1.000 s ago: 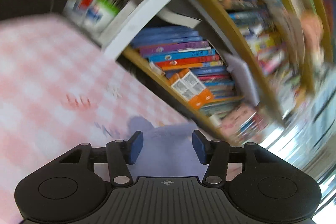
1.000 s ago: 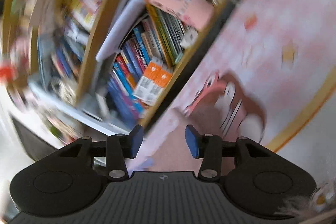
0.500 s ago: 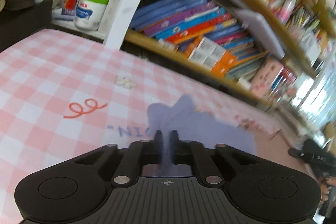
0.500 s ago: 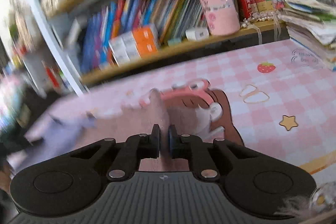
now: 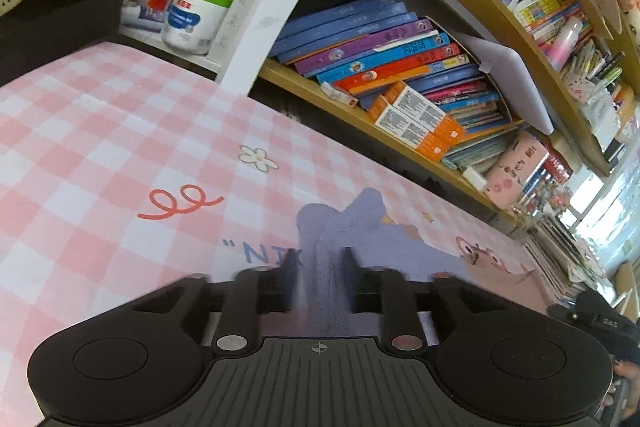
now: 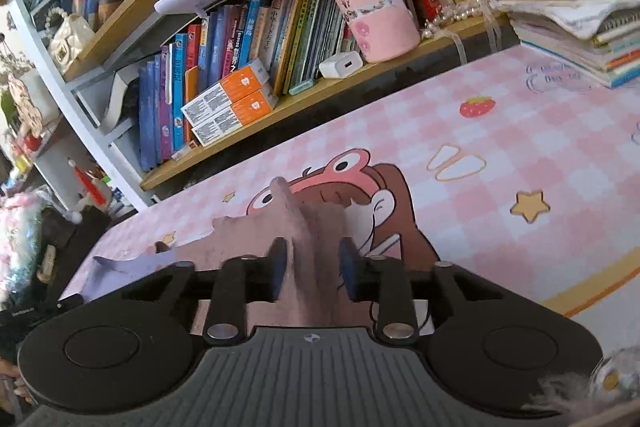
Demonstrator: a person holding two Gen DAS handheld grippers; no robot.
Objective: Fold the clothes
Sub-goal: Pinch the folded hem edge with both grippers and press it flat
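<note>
Half a second ago both pairs of fingers were pinched tight; now they have spread a little, though cloth sits between them. The left gripper (image 5: 322, 277) has the purple cloth (image 5: 352, 231) in its gap, low in the middle of its view. The right gripper (image 6: 312, 267) has the same cloth's pinkish end (image 6: 316, 227) in its gap. Whether either one grips, I cannot tell. The cloth lies on the pink checked counter (image 5: 100, 131). I think both ends should go down together, flat and even.
</note>
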